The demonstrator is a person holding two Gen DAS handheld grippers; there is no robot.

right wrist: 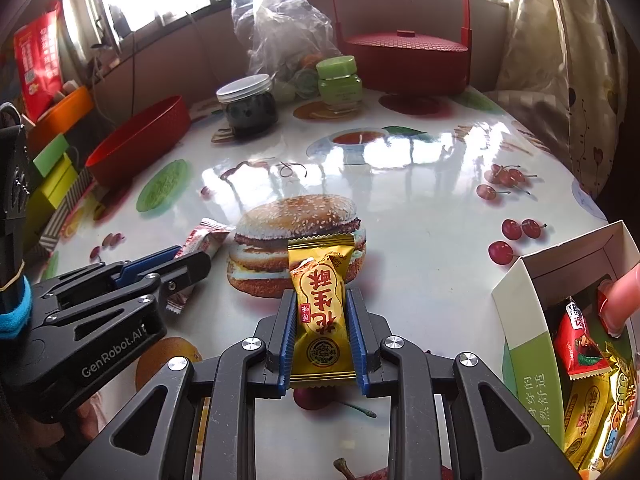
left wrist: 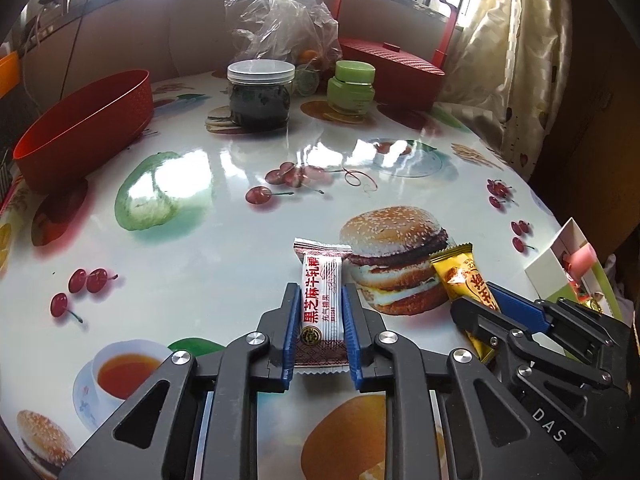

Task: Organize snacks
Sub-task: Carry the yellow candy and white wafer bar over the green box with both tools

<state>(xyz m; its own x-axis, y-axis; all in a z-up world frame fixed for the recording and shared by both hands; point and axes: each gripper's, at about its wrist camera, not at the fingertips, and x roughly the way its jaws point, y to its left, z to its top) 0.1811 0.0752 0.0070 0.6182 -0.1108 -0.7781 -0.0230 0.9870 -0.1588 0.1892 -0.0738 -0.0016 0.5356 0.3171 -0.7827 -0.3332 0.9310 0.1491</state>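
- On the far left of the glossy table (left wrist: 224, 248), printed with fruit and burgers, a red oval basket (left wrist: 86, 128) stands open and apart from the other things
- Behind the middle of the table, a jar with a clear lid and dark contents (left wrist: 260, 94) sits beside a small green jar (left wrist: 352, 86); a crumpled clear plastic bag (left wrist: 276, 12) rises just behind them
- Further right at the back, a red lidded box with a tall handle (left wrist: 394, 64) stands near the curtain (left wrist: 516, 52)
- Nearer, the left gripper (left wrist: 320, 304) is clamped on a red and white snack bar (left wrist: 322, 300), blue pads pressing both long sides; the wrapper's far end reaches the printed burger (left wrist: 396, 260), and whether it is lifted off the table cannot be told
- Just to its right, the right gripper (right wrist: 320, 308) is closed on a yellow snack packet (right wrist: 322, 312), the pads pinching its lower half while the top end sticks out over the printed burger
- From the right wrist view the two grippers lie side by side, near but apart, each with its own snack
- At the right edge, a white and green cardboard box (right wrist: 528, 344) stands open with more wrapped snacks (right wrist: 580, 344) inside, red and gold ones; a fingertip (right wrist: 622, 296) rests at its far wall
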